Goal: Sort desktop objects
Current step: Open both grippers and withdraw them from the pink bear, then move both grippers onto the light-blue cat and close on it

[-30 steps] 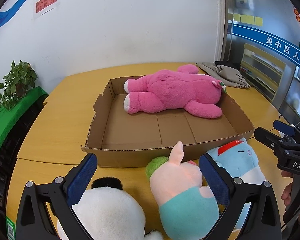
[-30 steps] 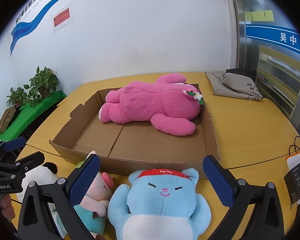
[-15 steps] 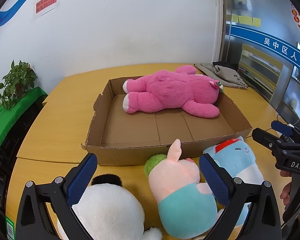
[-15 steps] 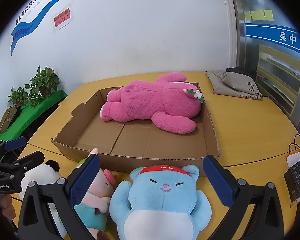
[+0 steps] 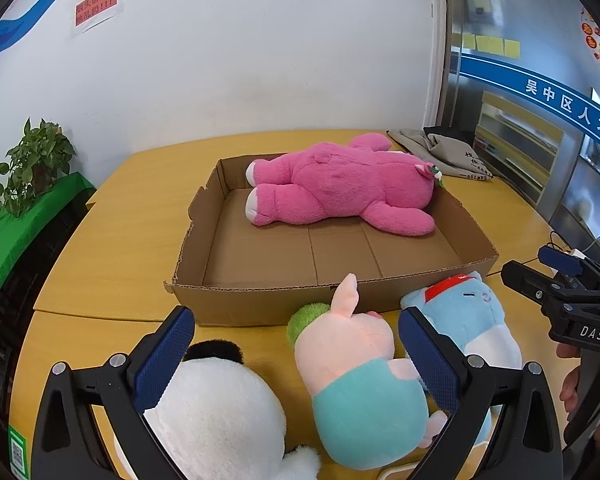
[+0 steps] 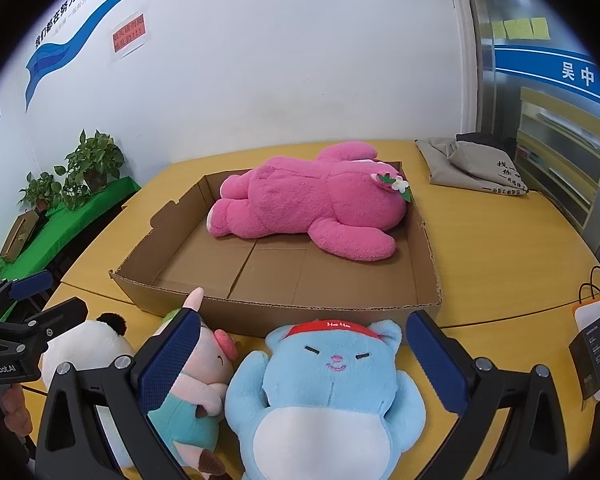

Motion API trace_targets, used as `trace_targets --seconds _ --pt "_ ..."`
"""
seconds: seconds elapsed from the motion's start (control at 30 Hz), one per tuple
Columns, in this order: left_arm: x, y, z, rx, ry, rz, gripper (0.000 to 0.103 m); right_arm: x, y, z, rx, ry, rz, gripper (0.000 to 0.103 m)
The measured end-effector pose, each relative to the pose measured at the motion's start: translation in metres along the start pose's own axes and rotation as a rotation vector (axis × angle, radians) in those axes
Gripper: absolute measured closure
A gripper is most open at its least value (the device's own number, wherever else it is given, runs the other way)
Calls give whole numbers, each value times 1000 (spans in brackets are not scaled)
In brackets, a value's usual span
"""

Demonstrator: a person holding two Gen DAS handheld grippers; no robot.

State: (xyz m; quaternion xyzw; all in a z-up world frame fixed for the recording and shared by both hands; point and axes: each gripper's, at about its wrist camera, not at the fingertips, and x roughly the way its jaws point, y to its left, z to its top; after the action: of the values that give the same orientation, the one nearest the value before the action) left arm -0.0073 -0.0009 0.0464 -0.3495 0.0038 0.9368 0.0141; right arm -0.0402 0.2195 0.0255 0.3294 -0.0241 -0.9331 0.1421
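A big pink plush bear [image 5: 336, 192] lies in the shallow cardboard tray [image 5: 260, 300], also shown in the right wrist view [image 6: 312, 208]. In front of the tray lie a white panda plush [image 5: 216, 412], a pink pig plush in teal [image 5: 352, 380] and a blue bear plush with a red headband [image 6: 328, 384]. My left gripper [image 5: 296, 344] is open, its fingers either side of the pig and panda. My right gripper [image 6: 304, 348] is open above the blue bear, its fingers either side of the head. Neither touches a toy.
The tray [image 6: 340, 312] sits on a yellow wooden table [image 5: 112, 240]. A grey cloth bag [image 6: 476, 164] lies at the back right. A small dark box and cable [image 6: 596, 348] are at the right edge. Potted plants [image 6: 88, 164] stand on a green shelf to the left.
Both grippers have drawn back a little and lowered toward the toys in front of the tray; the toys sit lower and larger in view. Jaws unchanged, nothing grasped.
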Motion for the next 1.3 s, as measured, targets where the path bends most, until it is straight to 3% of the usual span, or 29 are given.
trace_targets --seconds 0.17,0.37,0.57,0.67,0.8,0.97,1.13,1.17,1.23,1.27,1.3 --pt "3 -8 -1 -5 19 -39 0 -6 -7 -1 6 -4 25 0" --pt "16 -35 -8 -11 99 -239 0 -24 -51 -6 17 -3 30 0" --pt "46 -92 -24 -10 218 -422 0 -15 -105 -31 37 131 15 0" --pt "67 -125 -31 19 271 -463 0 9 -113 -49 -3 238 14 5" --pt "93 -131 -34 37 307 -349 6 43 -113 -64 -36 331 82 14" --pt "112 -109 -30 12 332 -284 13 78 -133 -62 31 366 135 18" --pt "125 -111 -31 84 366 -272 23 102 -131 -74 31 436 180 42" --pt "126 -111 -31 93 371 -273 28 102 -129 -74 31 438 194 47" --pt "127 -113 -32 120 380 -272 44 101 -124 -76 21 435 235 71" --pt "128 -113 -32 136 384 -267 63 100 -122 -76 19 431 242 72" --pt "128 -114 -33 150 388 -265 73 98 -121 -77 14 424 236 73"
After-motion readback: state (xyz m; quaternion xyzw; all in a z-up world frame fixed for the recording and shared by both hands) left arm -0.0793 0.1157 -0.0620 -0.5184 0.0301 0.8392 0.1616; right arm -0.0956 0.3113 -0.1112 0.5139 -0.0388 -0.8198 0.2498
